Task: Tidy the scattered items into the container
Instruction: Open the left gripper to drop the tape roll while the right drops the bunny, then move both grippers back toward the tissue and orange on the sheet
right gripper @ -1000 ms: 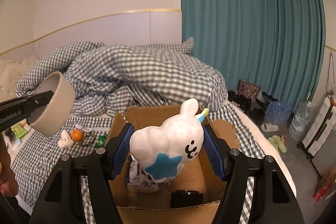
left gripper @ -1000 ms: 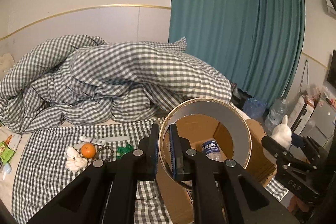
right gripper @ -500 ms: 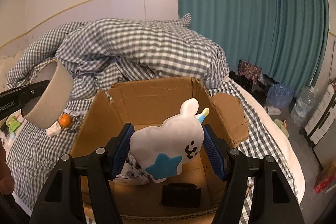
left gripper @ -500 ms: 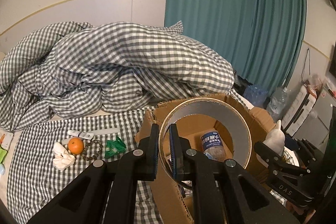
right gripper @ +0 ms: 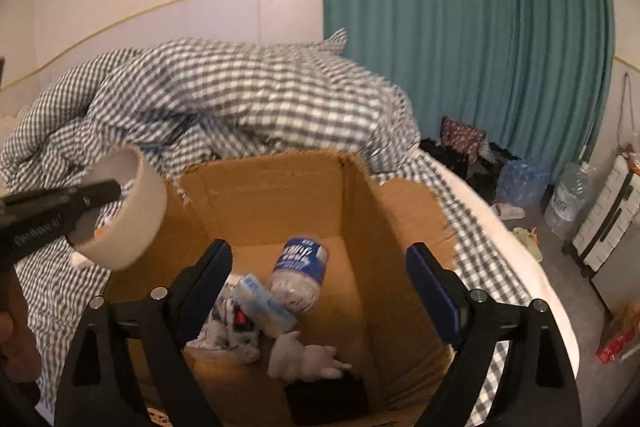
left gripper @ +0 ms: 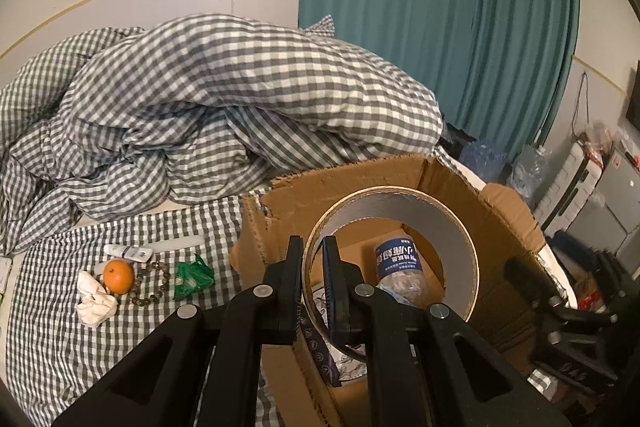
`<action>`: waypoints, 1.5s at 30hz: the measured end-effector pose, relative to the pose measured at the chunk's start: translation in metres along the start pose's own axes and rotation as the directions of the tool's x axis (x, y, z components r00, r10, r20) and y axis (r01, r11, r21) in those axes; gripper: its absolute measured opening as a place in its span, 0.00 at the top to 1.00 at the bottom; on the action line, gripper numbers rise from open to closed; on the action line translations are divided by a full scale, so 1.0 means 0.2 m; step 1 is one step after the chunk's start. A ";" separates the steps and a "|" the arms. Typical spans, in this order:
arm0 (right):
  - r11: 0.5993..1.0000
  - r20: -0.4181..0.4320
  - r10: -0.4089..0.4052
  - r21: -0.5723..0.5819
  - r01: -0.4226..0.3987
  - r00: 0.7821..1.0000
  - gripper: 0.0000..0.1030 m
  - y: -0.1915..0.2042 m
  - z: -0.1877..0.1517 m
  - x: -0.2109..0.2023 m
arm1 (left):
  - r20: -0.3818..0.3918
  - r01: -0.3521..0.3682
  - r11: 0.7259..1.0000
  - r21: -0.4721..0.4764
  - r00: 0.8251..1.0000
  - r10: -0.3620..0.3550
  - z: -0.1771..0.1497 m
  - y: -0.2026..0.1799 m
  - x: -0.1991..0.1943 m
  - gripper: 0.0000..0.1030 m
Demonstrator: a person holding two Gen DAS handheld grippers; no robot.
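Nearby, orange [left gripper: 118, 275] and beads [left gripper: 154, 283] lie beside box [left gripper: 496, 223] — unobstructed.

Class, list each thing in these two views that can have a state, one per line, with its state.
Cardboard box: open, flaps up, partly filled.
Tape roll: pinched by its wall in the left claw, above the box.
Right claw: opening, nothing between its fingers.
White toy: lying in the box.
Water bottle: on its side in the box.
Orange: on the bed, outside the box.

My left gripper [left gripper: 311, 267]: matte black angular arms, round silver screws, blue pad on one finger. My right gripper [right gripper: 320, 291]: same black frame, silver screws, blue pads at 3 and 9 o'clock.
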State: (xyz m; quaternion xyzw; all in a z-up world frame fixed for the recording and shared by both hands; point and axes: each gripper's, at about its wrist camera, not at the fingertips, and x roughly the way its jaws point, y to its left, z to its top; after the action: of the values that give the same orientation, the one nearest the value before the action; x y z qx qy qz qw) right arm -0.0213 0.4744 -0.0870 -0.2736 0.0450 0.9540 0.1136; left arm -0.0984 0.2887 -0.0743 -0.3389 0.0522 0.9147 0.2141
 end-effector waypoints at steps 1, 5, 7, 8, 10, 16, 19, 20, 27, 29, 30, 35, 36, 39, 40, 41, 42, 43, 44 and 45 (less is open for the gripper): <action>1.000 0.008 -0.005 0.008 0.005 1.000 0.12 -0.01 0.01 -0.01 | -0.009 0.004 1.000 0.006 1.000 -0.003 0.00 -0.01 0.02 0.91; 0.999 0.019 -0.020 0.025 0.020 1.000 0.12 -0.06 0.02 -0.03 | -0.035 0.020 1.000 0.018 0.999 -0.019 -0.02 -0.06 0.07 0.91; 0.999 0.018 -0.023 0.030 0.023 1.000 0.12 -0.08 0.02 -0.03 | -0.041 0.024 0.999 0.030 0.999 -0.023 -0.03 -0.09 0.09 0.90; 0.999 0.019 -0.025 0.032 0.024 1.000 0.12 -0.09 0.01 -0.03 | -0.043 0.026 0.999 0.035 0.999 -0.025 -0.03 -0.10 0.09 0.89; 0.999 0.020 -0.026 0.036 0.026 0.999 0.12 -0.10 0.01 -0.04 | -0.050 0.027 0.999 0.042 0.998 -0.025 -0.04 -0.12 0.10 0.87; 0.999 0.024 -0.024 0.044 0.023 0.999 0.12 -0.12 0.01 -0.05 | -0.038 0.046 0.998 0.047 0.998 -0.044 -0.04 -0.14 0.09 0.39; 0.999 0.025 -0.020 0.041 0.019 0.999 0.12 -0.10 0.01 -0.06 | -0.024 0.050 0.997 0.054 0.999 -0.049 -0.03 -0.15 0.06 0.17; 0.999 0.026 -0.018 0.040 0.017 0.999 0.12 -0.10 0.01 -0.07 | -0.013 0.049 0.997 0.055 0.999 -0.048 -0.03 -0.14 0.05 0.09; 0.999 0.048 -0.015 0.029 0.013 0.999 0.12 -0.04 0.04 -0.13 | 0.019 0.060 0.995 0.077 0.998 -0.062 -0.01 -0.15 -0.05 0.03; 1.000 0.054 -0.013 0.021 0.012 0.998 0.12 -0.02 0.05 -0.15 | 0.027 0.059 0.996 0.065 0.998 -0.060 -0.01 -0.12 -0.08 0.02; 1.000 0.057 -0.012 0.017 0.011 0.998 0.12 -0.01 0.05 -0.16 | 0.031 0.056 0.997 0.060 0.998 -0.058 -0.01 -0.11 -0.09 0.01; 1.000 0.077 0.000 -0.001 0.001 0.997 0.12 0.08 0.09 -0.23 | 0.048 0.018 0.999 0.043 0.999 -0.020 -0.01 -0.01 -0.18 0.00; 1.000 0.083 0.005 -0.007 -0.004 0.997 0.11 0.11 0.10 -0.25 | 0.053 0.010 0.999 0.039 0.999 -0.012 -0.01 0.02 -0.21 0.00; 0.999 0.102 0.022 -0.026 -0.019 0.995 0.09 0.20 0.12 -0.29 | 0.072 -0.012 1.000 0.016 0.997 0.010 0.00 0.12 -0.29 0.00; 0.999 0.108 0.029 -0.033 -0.025 0.994 0.09 0.23 0.12 -0.30 | 0.076 -0.018 1.000 0.008 0.997 0.018 0.00 0.14 -0.31 0.00; 0.999 0.113 0.036 -0.042 -0.031 0.993 0.08 0.26 0.13 -0.31 | 0.080 -0.025 1.000 -0.001 0.996 0.025 0.00 0.17 -0.33 0.00; 0.998 0.118 0.044 -0.051 -0.038 0.992 0.08 0.29 0.14 -0.32 | 0.083 -0.031 0.999 -0.008 0.996 0.032 0.00 0.20 -0.35 0.00; 0.997 0.122 0.050 -0.058 -0.043 0.991 0.08 0.32 0.14 -0.33 | 0.087 -0.041 0.999 -0.017 0.995 0.042 -0.01 0.23 -0.37 0.00; 0.997 0.125 0.056 -0.064 -0.048 0.991 0.08 0.35 0.15 -0.34 | 0.091 -0.048 0.999 -0.026 0.995 0.050 -0.02 0.26 -0.39 0.00; 0.996 0.129 0.063 -0.070 -0.054 0.990 0.08 0.38 0.15 -0.36 | 0.094 -0.055 0.998 -0.036 0.994 0.058 -0.02 0.30 -0.41 0.00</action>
State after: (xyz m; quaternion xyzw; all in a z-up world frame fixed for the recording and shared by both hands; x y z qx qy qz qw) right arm 0.0037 0.3915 -0.0208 -0.2125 0.0135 0.9739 0.0791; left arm -0.0652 0.2048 -0.0278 -0.2968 0.0363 0.9362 0.1849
